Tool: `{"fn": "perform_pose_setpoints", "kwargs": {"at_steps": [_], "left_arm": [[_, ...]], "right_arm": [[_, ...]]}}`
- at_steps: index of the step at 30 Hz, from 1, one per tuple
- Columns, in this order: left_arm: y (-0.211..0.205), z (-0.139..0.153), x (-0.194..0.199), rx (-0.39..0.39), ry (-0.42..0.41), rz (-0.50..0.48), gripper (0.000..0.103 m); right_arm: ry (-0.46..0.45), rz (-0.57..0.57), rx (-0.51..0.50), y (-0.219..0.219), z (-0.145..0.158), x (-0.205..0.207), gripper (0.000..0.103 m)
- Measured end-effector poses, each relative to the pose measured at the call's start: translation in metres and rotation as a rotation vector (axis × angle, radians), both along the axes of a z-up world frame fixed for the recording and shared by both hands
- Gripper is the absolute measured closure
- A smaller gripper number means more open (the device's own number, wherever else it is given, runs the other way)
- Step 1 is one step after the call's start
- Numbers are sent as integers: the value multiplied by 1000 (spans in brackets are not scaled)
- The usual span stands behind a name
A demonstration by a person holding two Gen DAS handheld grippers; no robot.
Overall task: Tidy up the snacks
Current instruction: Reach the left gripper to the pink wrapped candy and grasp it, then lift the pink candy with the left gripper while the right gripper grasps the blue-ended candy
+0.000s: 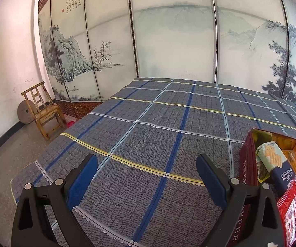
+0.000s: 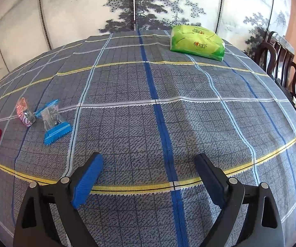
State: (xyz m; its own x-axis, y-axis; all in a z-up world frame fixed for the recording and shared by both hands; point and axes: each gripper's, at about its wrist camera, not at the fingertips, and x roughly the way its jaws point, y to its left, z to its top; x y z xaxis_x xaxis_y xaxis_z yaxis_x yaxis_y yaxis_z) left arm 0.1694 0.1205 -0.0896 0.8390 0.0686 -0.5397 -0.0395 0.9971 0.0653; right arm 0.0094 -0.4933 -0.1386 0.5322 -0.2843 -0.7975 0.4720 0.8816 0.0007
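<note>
A red tin was set on the checked cloth, its lid off so that snacks could be dropped in; several packets were already stacked inside. The left gripper was held beside the tin with its fingers spread wide and nothing between them. The right gripper was also spread wide and empty. Two small sweets were left on the cloth near the tin, probably to be picked up next. A green pack was lying well apart, at the far edge.
</note>
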Motion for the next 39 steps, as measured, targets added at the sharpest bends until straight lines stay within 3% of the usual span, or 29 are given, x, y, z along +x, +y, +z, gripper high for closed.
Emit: {"fn": "perform_pose_setpoints", "kwargs": {"at_steps": [5, 8, 11, 13, 16, 21, 24, 25, 26, 29, 37, 39], "left_arm": [[20, 14, -12, -37, 30, 44, 10], [3, 45, -26, -47, 35, -60, 10], [-50, 87, -38, -18, 27, -242, 8], [-96, 104, -41, -51, 92, -403, 7], [-176, 111, -40, -155, 232, -571, 6], [-311, 80, -17, -266, 533, -696, 8], [-365, 50, 5, -224, 627, -667, 17], [-379, 41, 10, -216, 656, -647, 25], [-388, 29, 17, -219, 690, -623, 33], [-407, 1, 34, -232, 756, -559, 43], [-428, -36, 48, -222, 818, -474, 46], [-430, -40, 48, -223, 807, -438, 52]], "right_arm": [[13, 31, 14, 0, -3, 5, 1], [14, 37, 15, 0, -3, 6, 0], [12, 41, 17, 1, -3, 6, 0], [-4, 54, 31, 1, -2, 4, 0], [-43, 72, 69, -1, 0, 0, 0], [-130, 77, 159, -10, 3, -12, 0], [-172, 84, 203, -15, 3, -16, 0], [-183, 90, 217, -16, 3, -18, 0], [-193, 97, 229, -16, 4, -19, 0], [-217, 120, 258, -17, 4, -20, 0], [-267, 161, 330, -21, 3, -23, 0], [-276, 163, 339, -21, 3, -24, 0]]}}
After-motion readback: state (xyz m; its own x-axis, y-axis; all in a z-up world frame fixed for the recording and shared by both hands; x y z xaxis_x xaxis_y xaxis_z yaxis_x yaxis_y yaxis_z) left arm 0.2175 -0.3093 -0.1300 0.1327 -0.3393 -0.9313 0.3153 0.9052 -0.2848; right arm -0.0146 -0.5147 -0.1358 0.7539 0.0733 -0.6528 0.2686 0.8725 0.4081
